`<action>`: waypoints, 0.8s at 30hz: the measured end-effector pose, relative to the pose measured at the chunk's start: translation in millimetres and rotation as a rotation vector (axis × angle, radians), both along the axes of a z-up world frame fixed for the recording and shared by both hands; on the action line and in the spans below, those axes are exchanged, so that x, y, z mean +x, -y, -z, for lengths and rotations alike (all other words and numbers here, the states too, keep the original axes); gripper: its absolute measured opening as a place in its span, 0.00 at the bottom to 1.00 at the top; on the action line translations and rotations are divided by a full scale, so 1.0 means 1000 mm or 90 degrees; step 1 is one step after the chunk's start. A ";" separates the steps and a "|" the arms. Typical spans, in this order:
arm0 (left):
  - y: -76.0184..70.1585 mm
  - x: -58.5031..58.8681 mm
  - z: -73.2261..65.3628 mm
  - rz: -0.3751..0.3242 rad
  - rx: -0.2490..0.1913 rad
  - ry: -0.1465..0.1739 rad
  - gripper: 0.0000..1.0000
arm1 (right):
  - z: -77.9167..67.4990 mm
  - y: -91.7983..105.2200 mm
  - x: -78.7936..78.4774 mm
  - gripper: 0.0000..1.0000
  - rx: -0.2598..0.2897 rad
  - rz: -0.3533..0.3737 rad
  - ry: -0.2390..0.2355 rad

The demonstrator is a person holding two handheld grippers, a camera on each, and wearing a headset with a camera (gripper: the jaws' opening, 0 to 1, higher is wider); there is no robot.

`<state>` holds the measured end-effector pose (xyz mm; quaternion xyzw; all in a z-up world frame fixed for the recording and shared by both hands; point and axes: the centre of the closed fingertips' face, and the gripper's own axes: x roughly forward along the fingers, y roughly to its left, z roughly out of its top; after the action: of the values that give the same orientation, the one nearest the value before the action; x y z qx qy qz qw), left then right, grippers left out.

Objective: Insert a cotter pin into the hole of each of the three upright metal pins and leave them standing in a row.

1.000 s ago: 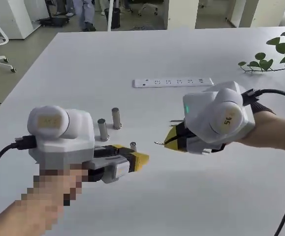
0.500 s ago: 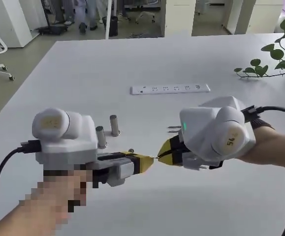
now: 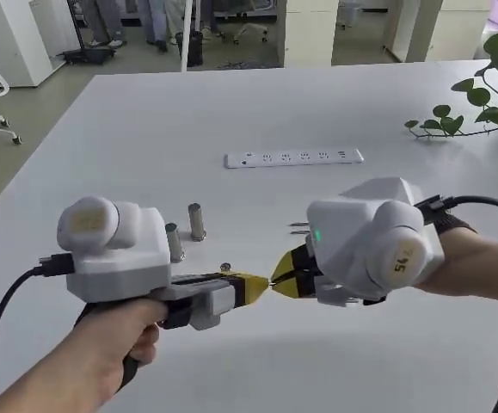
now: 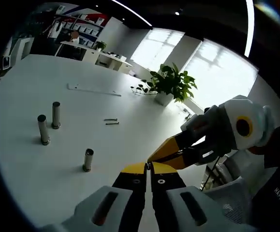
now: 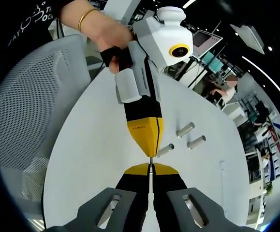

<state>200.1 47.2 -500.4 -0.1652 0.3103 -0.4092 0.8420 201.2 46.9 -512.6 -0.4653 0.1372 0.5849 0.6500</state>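
Awaiting insertion, seemingly all: three upright grey metal pins [image 3: 196, 221], near side of white power strip [image 3: 293, 158]. In right gripper [image 5: 150, 166], pinched: thin cotter pin [image 5: 150, 169], tip-to-tip with left gripper [image 4: 148, 166], jaws pressed together. Two spares [image 4: 110, 121] lying loose, same side.

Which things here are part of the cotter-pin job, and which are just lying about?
Job:
- three upright metal pins
- cotter pin pinched in the right gripper, with the left gripper shut, its tips meeting it
- two spare cotter pins on the table

Lying about:
- power strip
- potted plant
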 end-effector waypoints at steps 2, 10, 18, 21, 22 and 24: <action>0.000 -0.001 -0.001 0.005 0.007 0.015 0.00 | -0.001 -0.001 0.000 0.00 0.000 0.000 0.003; -0.004 0.004 -0.002 -0.010 -0.008 -0.005 0.00 | -0.002 -0.003 0.002 0.00 0.012 0.003 0.010; -0.006 0.006 -0.001 -0.004 0.009 0.012 0.00 | -0.002 -0.005 0.003 0.00 0.021 0.011 0.012; -0.007 0.006 0.001 0.010 0.031 0.031 0.00 | -0.001 -0.004 0.005 0.00 0.026 0.018 0.007; -0.007 0.006 0.001 0.013 0.034 0.034 0.00 | -0.001 -0.004 0.005 0.00 0.025 0.021 0.003; -0.007 0.006 0.001 0.015 0.036 0.040 0.00 | -0.001 -0.003 0.007 0.00 0.030 0.026 -0.002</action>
<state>205.8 54.0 -501.4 -0.1247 0.2970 -0.4153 0.8507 207.7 49.9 -511.6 -0.4463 0.1339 0.5749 0.6726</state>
